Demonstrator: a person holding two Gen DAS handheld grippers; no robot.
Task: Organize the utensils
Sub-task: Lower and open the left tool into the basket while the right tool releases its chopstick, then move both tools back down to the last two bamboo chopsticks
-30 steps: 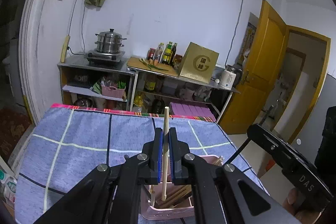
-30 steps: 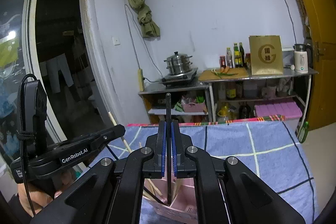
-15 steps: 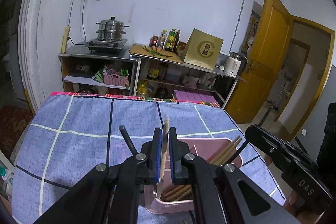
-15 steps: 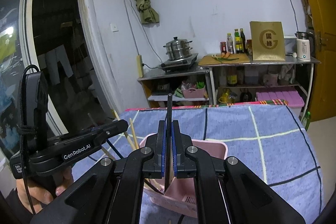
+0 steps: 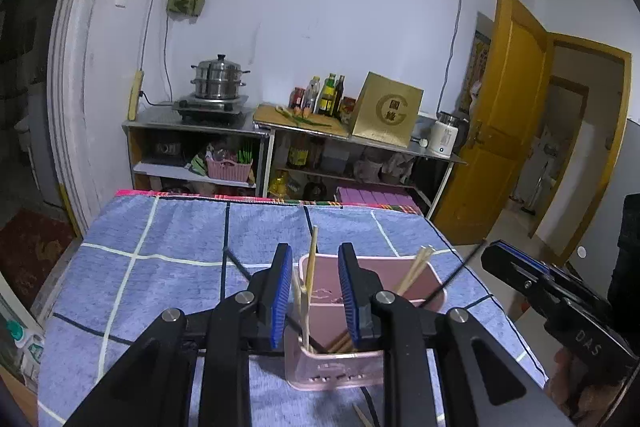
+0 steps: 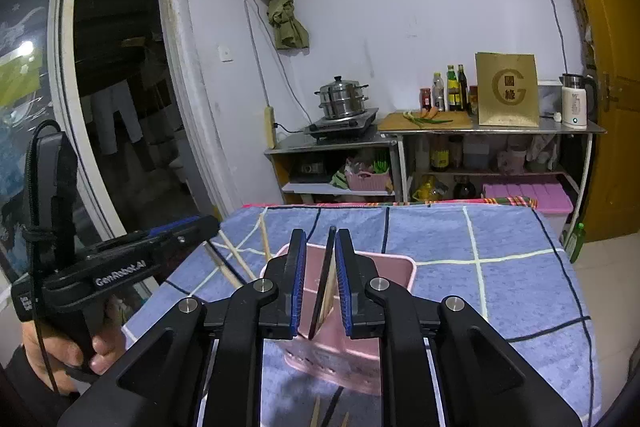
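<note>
Hovering over pink holder, left gripper spread around wooden chopstick, right gripper parted beside black chopstick

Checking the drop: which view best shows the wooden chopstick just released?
Left wrist view: the wooden chopstick stands in the pink holder between the open left tool. In the right wrist view, it cannot be singled out.

The left tongs stand with their blue-padded fingers spread wide apart, nothing pinched between them. The right tongs are parted too, though more narrowly. From the right wrist view, the left tongs reach in from the left side, held by a hand wrapped around the black handle, fingers curled under its trigger.
</note>
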